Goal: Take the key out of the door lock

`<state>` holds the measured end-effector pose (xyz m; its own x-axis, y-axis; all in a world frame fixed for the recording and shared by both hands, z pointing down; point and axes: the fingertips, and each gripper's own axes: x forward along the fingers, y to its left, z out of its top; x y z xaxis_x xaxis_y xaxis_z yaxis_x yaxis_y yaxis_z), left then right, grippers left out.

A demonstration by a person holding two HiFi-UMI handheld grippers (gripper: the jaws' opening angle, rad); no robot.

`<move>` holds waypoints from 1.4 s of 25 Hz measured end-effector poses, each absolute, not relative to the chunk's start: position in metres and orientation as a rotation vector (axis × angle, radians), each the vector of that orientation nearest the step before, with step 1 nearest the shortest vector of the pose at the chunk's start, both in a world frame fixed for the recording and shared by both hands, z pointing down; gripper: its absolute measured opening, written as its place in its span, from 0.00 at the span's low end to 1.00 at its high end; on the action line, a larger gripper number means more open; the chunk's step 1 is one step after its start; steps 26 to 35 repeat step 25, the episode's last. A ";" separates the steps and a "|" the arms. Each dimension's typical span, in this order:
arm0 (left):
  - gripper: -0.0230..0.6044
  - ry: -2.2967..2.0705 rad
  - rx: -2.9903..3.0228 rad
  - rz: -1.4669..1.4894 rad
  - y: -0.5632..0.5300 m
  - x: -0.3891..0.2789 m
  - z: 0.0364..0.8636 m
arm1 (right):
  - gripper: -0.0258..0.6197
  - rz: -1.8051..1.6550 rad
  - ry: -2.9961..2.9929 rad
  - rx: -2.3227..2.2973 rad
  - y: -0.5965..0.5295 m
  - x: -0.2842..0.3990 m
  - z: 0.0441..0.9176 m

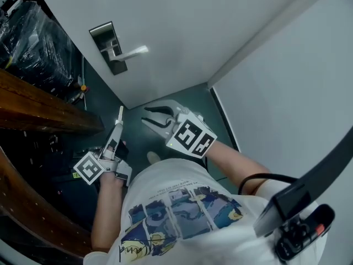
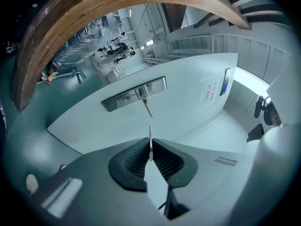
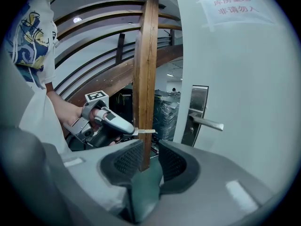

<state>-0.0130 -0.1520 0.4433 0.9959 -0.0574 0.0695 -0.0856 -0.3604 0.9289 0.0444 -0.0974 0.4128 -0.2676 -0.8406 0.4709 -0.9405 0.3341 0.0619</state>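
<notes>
a: key (image 2: 150,145) position?
b: out of the lock plate (image 1: 108,47), well apart from it; clamped edge-on in left gripper (image 1: 117,127) fingers (image 2: 130,163). right gripper (image 1: 156,116) fingers (image 3: 175,163) apart, empty.
a: advice?
b: probably hold firm, blade level, no re-gripping.

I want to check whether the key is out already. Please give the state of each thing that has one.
left gripper: shut on the key.
key: held, out of the door lock.
door lock: no key in it.
right gripper: open, empty.
door handle: level, not pressed.
</notes>
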 end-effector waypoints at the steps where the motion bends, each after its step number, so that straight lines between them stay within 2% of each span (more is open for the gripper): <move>1: 0.07 -0.105 1.941 0.029 -0.152 -0.014 0.444 | 0.20 0.320 -2.186 1.564 -0.097 0.043 0.413; 35: 0.07 -0.127 1.925 0.036 -0.125 0.000 0.447 | 0.18 0.303 -2.180 1.522 -0.073 0.056 0.416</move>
